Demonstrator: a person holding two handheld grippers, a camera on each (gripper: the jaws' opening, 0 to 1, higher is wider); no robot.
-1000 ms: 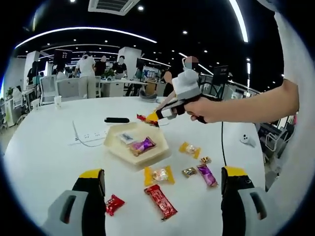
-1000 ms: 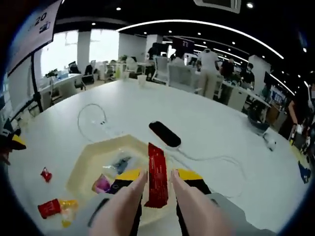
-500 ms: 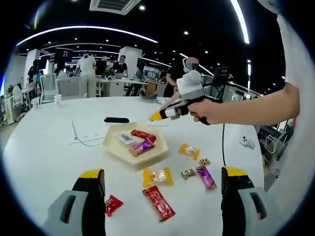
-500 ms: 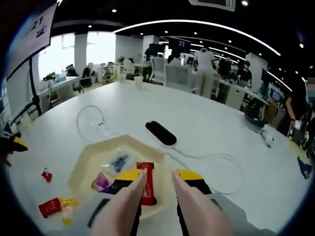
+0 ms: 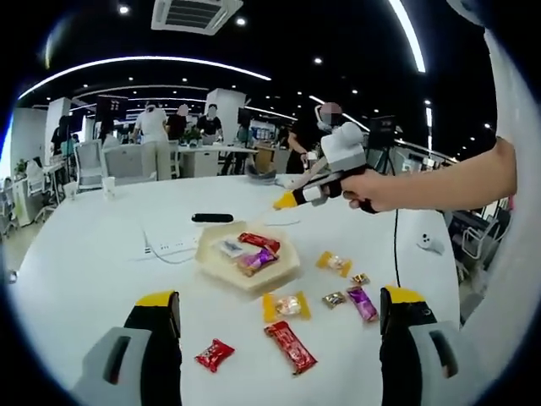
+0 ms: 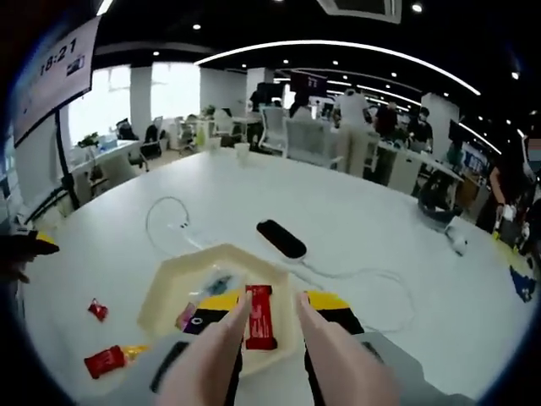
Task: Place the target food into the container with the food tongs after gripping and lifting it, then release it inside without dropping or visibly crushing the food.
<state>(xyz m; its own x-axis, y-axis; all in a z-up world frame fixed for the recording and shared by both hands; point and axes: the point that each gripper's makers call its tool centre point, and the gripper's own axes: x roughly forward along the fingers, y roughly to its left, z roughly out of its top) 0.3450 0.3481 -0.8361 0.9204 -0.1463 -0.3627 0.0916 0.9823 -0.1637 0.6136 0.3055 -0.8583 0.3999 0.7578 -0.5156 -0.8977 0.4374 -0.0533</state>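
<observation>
Red candy bar (image 6: 259, 315) lies inside the cream hexagonal tray (image 6: 169, 298), seen between my right tongs (image 6: 269, 315), which stand parted and empty above it. I judge release done; next I'd lift clear without nudging it. My left tongs (image 5: 275, 311) are wide open over the desk (image 5: 84, 254). Wrapper writing unreadable.

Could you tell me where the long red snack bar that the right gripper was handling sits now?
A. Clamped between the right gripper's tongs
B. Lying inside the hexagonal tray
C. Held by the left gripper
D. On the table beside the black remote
B: the red snack bar lies flat inside the hexagonal tray, seen between the parted tongs of the right gripper above it.
</observation>
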